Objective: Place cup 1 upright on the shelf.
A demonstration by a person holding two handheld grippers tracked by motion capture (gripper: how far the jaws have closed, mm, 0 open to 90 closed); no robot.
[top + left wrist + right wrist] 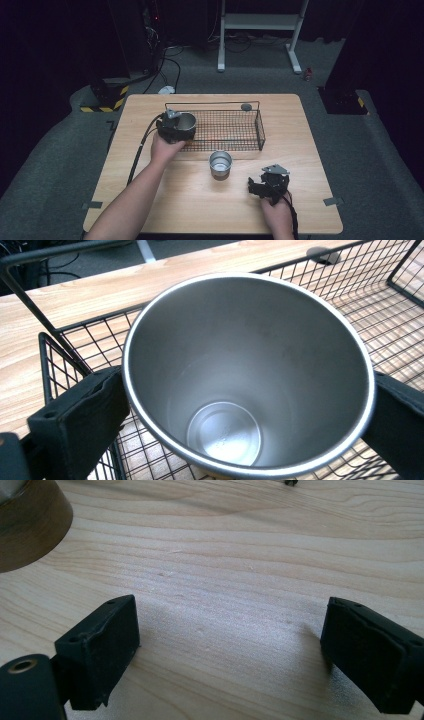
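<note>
A steel cup (pixel 186 125) stands upright at the left end of a black wire basket (pixel 260 131). My left gripper (pixel 179 131) reaches it from the near side. In the left gripper view the cup (pixel 240 390) sits mouth-up between the two wide-set jaws of the left gripper (pixel 247 405), whose pads (pixel 85 420) stand right at its wall without a clear squeeze. A second steel cup (pixel 220 163) stands on the table in front of the basket. My right gripper (pixel 256 187) rests low to its right, open over bare wood (pixel 230 645); that cup's base (pixel 27 530) shows at the upper left.
The basket's wire wall (pixel 65 335) rises around the first cup. A small grey round piece (pixel 246 106) lies on the wooden table (pixel 150 205) behind the basket. Black cables trail from both grippers. Beyond the table are grey floor, a white stand and dark equipment.
</note>
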